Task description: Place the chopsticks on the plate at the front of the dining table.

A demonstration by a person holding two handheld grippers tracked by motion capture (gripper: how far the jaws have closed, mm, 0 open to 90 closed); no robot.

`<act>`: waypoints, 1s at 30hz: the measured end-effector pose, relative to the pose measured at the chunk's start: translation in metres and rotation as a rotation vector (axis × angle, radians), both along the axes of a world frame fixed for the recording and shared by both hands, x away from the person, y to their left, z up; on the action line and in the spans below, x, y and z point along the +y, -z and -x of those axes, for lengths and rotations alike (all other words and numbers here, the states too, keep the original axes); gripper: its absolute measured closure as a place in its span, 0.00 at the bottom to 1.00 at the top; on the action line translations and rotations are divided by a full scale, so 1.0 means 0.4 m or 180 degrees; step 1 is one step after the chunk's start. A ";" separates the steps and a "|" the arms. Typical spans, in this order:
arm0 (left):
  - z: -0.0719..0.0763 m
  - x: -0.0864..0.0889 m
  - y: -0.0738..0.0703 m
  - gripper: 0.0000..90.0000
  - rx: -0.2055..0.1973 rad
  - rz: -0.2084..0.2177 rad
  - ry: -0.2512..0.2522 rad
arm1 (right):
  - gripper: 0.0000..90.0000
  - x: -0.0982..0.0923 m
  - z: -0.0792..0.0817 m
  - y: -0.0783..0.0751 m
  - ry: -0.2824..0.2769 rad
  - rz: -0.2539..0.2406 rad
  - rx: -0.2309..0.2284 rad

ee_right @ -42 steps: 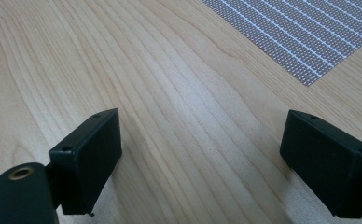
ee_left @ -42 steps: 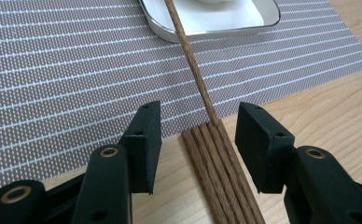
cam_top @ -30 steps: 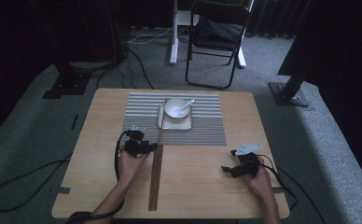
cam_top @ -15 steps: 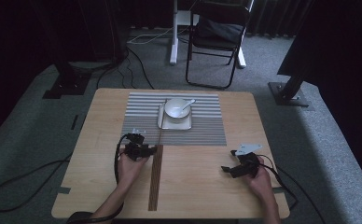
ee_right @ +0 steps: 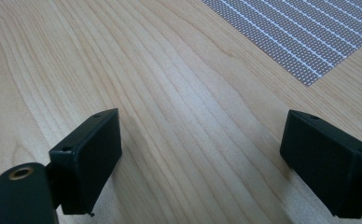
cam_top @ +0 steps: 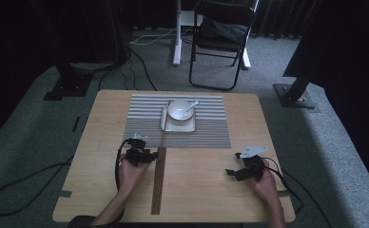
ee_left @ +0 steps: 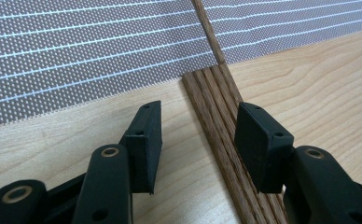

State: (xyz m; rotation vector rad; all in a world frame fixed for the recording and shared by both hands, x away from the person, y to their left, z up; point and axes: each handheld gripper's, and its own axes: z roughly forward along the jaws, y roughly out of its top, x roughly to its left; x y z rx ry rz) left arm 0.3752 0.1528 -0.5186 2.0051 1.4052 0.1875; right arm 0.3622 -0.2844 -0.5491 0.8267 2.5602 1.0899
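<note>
A dark ridged wooden strip (cam_top: 158,185) lies lengthwise on the table (cam_top: 201,194), its far end at the striped placemat (cam_top: 206,130). A thin wooden stick (cam_top: 164,130) runs on from that end across the mat. My left gripper (cam_top: 150,156) is open at the strip's far end. In the left gripper view the strip (ee_left: 214,112) passes between the jaws of my left gripper (ee_left: 198,116), close under the right one, and neither pad presses on it. My right gripper (cam_top: 234,164) rests open low over bare wood at the table's right, with nothing between the jaws (ee_right: 202,123).
A white bowl (cam_top: 178,110) with a spoon (cam_top: 191,104) sits on a square plate (cam_top: 173,127) on the mat's far half. Beyond the table stand a folding chair (cam_top: 220,42) and a white post (cam_top: 177,33). Cables (cam_top: 21,194) trail over the carpet at left.
</note>
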 end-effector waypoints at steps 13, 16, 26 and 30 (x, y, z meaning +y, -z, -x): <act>0.018 -0.001 0.009 0.57 0.0007 -0.0058 0.0036 | 0.13 0.000 0.000 0.000 -0.0002 0.0001 -0.0002; 0.020 -0.001 0.010 0.57 0.0017 -0.0059 0.0048 | 0.13 0.000 0.000 0.000 -0.0001 0.0001 -0.0001; 0.036 -0.006 0.009 0.57 -0.0023 -0.0115 0.0084 | 0.13 0.000 0.000 0.000 -0.0001 0.0000 -0.0001; 0.040 -0.008 0.010 0.57 -0.0018 -0.0116 0.0103 | 0.13 0.000 0.000 0.000 -0.0001 0.0001 -0.0001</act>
